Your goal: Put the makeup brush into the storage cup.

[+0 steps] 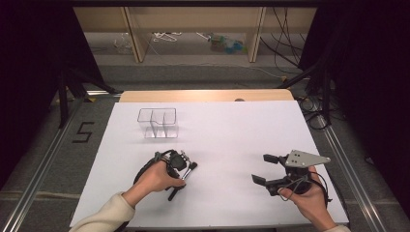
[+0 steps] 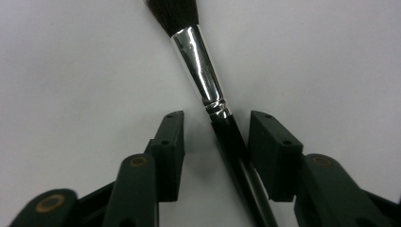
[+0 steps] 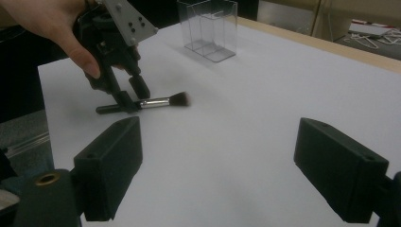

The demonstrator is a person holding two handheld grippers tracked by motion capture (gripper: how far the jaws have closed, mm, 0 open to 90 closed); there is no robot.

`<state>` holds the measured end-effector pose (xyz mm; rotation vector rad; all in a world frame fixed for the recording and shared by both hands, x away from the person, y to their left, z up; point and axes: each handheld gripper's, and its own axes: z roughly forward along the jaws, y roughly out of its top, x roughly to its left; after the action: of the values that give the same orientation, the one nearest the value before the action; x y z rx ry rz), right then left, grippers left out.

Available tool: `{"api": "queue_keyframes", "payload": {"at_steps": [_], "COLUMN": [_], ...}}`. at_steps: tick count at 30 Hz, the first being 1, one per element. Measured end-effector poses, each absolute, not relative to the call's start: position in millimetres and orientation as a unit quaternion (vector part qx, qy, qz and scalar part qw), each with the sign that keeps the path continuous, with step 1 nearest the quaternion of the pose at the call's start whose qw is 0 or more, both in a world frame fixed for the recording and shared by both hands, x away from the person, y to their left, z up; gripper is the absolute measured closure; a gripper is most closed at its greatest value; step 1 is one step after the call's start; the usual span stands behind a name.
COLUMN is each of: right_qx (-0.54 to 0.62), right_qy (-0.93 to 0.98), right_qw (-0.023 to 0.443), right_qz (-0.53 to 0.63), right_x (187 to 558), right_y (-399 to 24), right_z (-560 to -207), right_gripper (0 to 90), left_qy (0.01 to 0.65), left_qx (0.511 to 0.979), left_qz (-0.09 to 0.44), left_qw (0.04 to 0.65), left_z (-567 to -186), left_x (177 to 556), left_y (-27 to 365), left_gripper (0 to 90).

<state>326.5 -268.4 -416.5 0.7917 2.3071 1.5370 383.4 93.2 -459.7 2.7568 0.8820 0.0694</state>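
The pick-up is only beginning: the makeup brush [image 2: 208, 90] lies flat on the white table [image 1: 232, 130], near the person's edge at the left, and nothing stands in the clear acrylic organizer [image 1: 157, 123] at the far left. The left gripper [image 2: 215, 135] straddles the brush's black handle just below the silver ferrule; one pad appears to touch it, the other stands apart with a gap, so no pinch yet, I judge. Closing, lifting and carrying to the organizer remain. The right gripper [image 1: 263, 169] hovers well apart, jaws spread wide on nothing. Count: one brush, one organizer with perhaps three compartments, two grippers
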Motion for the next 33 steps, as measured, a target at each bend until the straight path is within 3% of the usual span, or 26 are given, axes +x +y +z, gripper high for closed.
{"api": "queue_keyframes", "payload": {"at_steps": [10,12,33], "right_qx": [0.273,0.271,0.276], "right_qy": [0.797,0.793,0.799], "right_qw": [0.127,0.125,0.12], "right_qz": [0.524,0.532,0.521], "right_x": [326.4,327.1,327.6], "right_y": [-269.1,-267.8,-268.8], "right_z": [-416.4,-417.7,-418.0], "right_gripper": [17.0,17.0,16.8], "left_qy": [0.291,0.29,0.293], "left_qx": [0.951,0.951,0.949], "left_qz": [0.023,0.021,0.025], "left_qw": [0.104,0.103,0.117], "left_z": [-458.7,-458.5,-458.4], "left_x": [384.4,384.1,381.3], "left_y": [88.2,87.6,90.5], "left_gripper": [71.4,78.6,79.4]}}
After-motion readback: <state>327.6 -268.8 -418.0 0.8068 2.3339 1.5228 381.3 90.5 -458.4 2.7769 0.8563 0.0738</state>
